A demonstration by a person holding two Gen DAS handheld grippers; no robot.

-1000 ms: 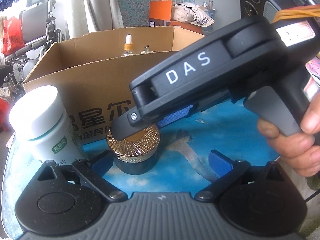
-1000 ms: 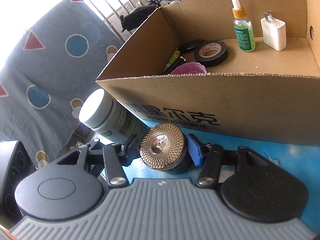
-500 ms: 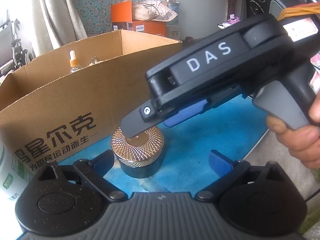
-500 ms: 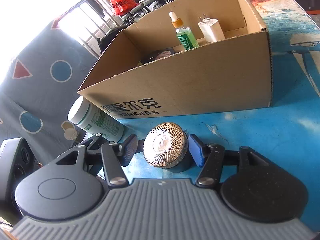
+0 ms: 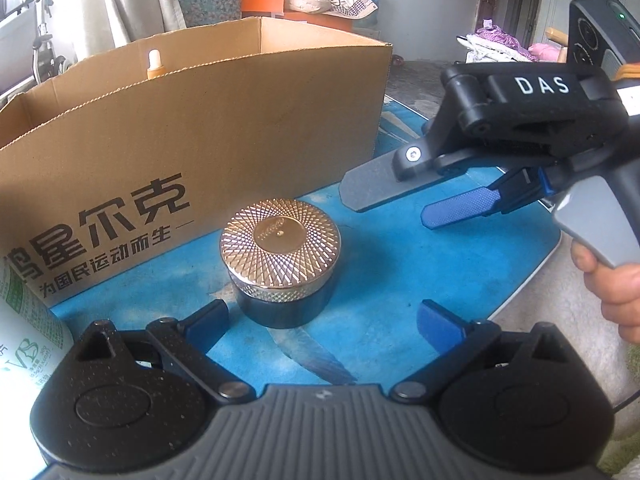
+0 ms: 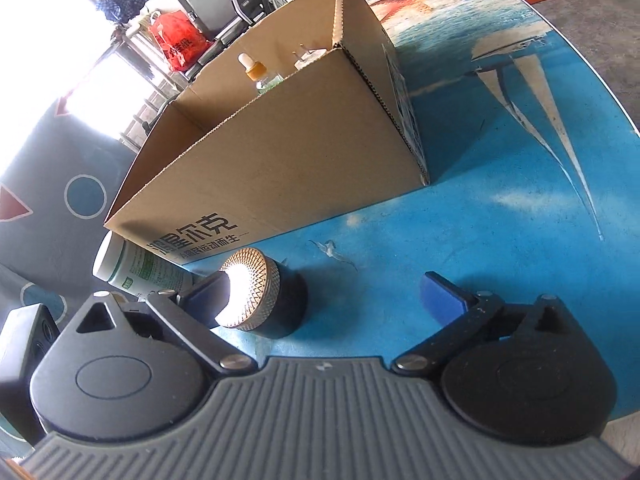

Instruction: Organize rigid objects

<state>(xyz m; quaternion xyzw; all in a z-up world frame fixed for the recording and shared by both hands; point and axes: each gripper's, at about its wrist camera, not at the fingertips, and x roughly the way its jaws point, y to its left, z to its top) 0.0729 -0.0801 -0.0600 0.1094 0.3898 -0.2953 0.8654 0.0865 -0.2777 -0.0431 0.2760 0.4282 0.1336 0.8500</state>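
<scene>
Standing beside the brown cardboard box (image 5: 192, 128), the gold-lidded round dark jar (image 5: 280, 268) lies free. The right gripper (image 6: 324, 300), jaws just spread wide, pinches nothing; the left gripper (image 5: 320, 320) gapes too. Next, likely regrasp and box it.

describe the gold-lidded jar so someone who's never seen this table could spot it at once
Find the open cardboard box with black printed characters on the blue table. Just in front of its printed wall stands a low round jar. Unlike the tall white bottle beside it, it is dark and squat with a shiny gold patterned lid.
</scene>
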